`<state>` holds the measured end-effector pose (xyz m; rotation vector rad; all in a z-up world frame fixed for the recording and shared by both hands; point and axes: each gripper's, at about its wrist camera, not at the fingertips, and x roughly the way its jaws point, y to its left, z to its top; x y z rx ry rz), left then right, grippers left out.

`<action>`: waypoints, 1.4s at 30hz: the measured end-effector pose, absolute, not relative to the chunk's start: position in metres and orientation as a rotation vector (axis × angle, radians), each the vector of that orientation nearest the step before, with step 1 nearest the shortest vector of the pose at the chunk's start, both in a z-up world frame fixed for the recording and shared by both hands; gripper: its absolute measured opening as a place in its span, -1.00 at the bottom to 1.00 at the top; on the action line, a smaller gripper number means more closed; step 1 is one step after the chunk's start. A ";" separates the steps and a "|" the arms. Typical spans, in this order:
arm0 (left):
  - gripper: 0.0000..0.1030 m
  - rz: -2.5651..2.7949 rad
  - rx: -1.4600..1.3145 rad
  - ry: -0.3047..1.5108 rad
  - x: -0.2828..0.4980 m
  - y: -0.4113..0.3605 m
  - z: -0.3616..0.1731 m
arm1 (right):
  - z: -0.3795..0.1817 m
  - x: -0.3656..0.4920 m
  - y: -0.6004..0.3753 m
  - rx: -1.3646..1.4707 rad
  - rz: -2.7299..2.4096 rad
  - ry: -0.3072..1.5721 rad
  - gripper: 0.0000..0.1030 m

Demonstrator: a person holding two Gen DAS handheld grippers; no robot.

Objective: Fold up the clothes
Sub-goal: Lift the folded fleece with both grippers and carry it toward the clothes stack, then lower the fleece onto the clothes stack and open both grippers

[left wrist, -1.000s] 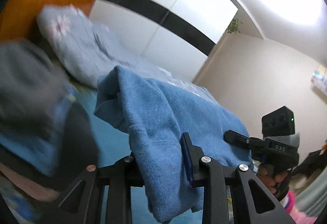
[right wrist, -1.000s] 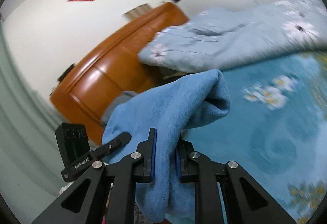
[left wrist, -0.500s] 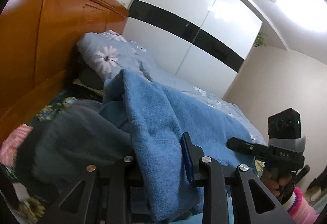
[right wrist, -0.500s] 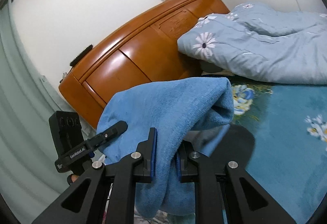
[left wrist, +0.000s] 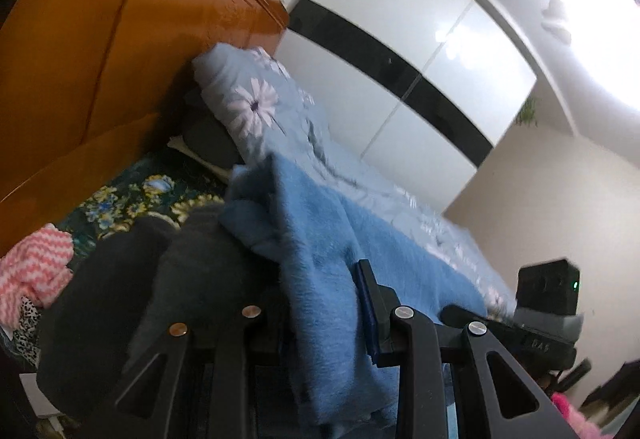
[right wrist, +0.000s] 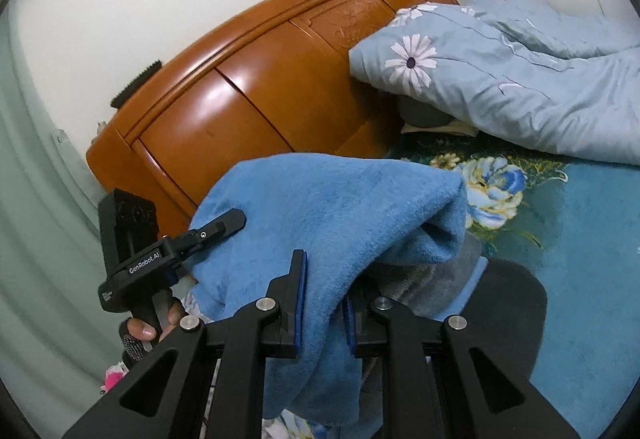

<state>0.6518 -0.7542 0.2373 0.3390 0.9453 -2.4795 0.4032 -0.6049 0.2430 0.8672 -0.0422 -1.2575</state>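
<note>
beside orange wooden headboard [right wrist: 248, 111]: left gripper [left wrist: 320, 303] and right gripper [right wrist: 324, 303] both clamped on fluffy blue fleece garment [right wrist: 340, 207]; best kept taut, level.

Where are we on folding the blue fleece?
Done: the blue fleece garment looks doubled over and is lifted clear. In hand: the right tongs and the left tongs are each shut on its cloth, carrying it above the dark garments near the wooden headboard. Left: set it down. The pink striped piece still looks unfolded.
</note>
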 end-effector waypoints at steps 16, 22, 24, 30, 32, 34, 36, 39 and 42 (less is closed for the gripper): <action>-0.36 -2.392 0.386 0.899 0.654 -0.749 0.209 | 0.208 0.407 -0.614 0.955 -1.272 0.029 -0.64; -0.16 -2.355 0.338 0.842 0.669 -0.738 0.224 | 0.225 0.405 -0.604 0.935 -1.281 0.050 -0.21; 0.26 -2.319 0.294 0.847 0.681 -0.738 0.229 | 0.230 0.401 -0.596 0.908 -1.282 0.047 -0.02; 0.29 -2.307 0.142 0.845 0.708 -0.728 0.263 | 0.247 0.376 -0.570 0.847 -1.365 0.032 -0.01; 0.34 -2.341 0.165 0.782 0.695 -0.719 0.282 | 0.254 0.370 -0.569 0.838 -1.393 0.018 -0.01; 0.37 -2.375 0.232 0.708 0.673 -0.712 0.294 | 0.262 0.370 -0.573 0.825 -1.403 0.008 -0.01; 0.40 -2.403 0.331 0.620 0.645 -0.705 0.303 | 0.270 0.374 -0.579 0.806 -1.403 0.007 -0.01; 0.40 -2.379 0.464 0.568 0.616 -0.709 0.296 | 0.276 0.386 -0.592 0.787 -1.389 0.037 -0.01; 0.40 -2.331 0.523 0.629 0.609 -0.728 0.275 | 0.273 0.400 -0.608 0.780 -1.381 0.105 -0.01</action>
